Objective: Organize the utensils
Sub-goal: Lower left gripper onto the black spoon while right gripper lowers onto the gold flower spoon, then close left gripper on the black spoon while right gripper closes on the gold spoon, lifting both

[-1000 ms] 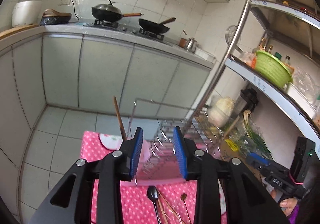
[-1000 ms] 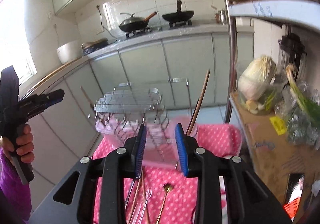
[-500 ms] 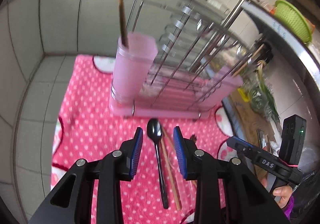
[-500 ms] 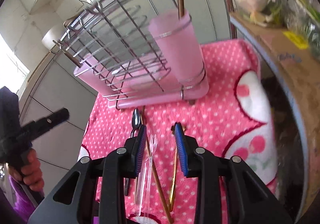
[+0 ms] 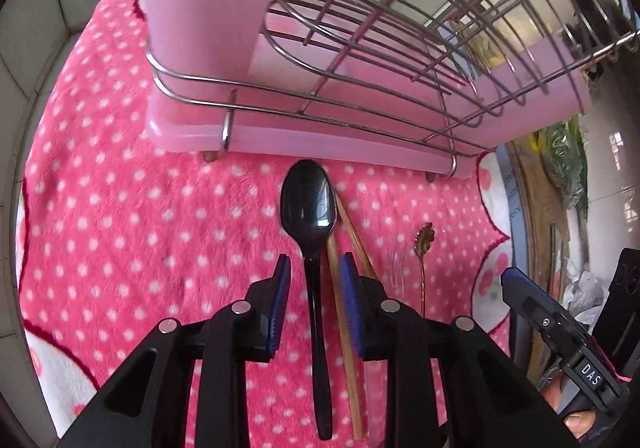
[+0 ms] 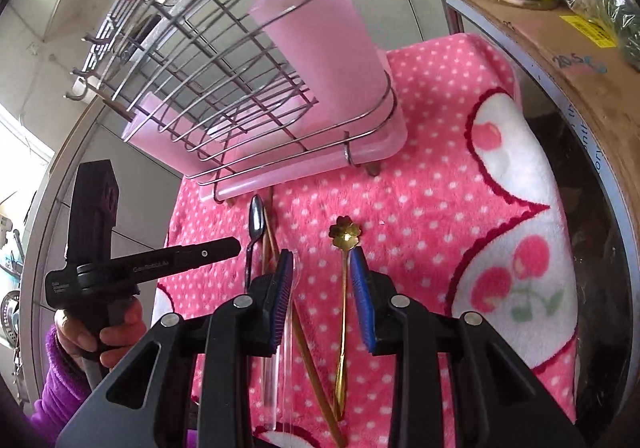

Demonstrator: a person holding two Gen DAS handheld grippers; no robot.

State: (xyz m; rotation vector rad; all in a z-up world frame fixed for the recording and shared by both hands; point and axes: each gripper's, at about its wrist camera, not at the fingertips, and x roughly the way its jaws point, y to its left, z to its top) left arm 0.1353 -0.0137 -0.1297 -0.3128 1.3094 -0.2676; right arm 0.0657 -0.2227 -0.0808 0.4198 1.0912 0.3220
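Clear plastic utensil (image 6: 289, 332) hard to make out. Pink dotted blanket (image 5: 120, 215) covers tabletop, kitchen cabinets behind. Left gripper (image 5: 313, 276) closing w/ black spoon (image 5: 308, 207) handle between pads, not yet pinched. Right gripper (image 6: 320, 268) part open, gold spoon (image 6: 344, 236) stem just inside right pad; grasping nothing. Pink rack (image 6: 280, 87) beyond.

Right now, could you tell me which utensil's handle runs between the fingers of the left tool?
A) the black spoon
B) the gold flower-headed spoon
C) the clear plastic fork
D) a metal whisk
A: in the left wrist view the black spoon lies on the pink cloth with its handle running between the closing pads of the left tool, a chopstick beside it.
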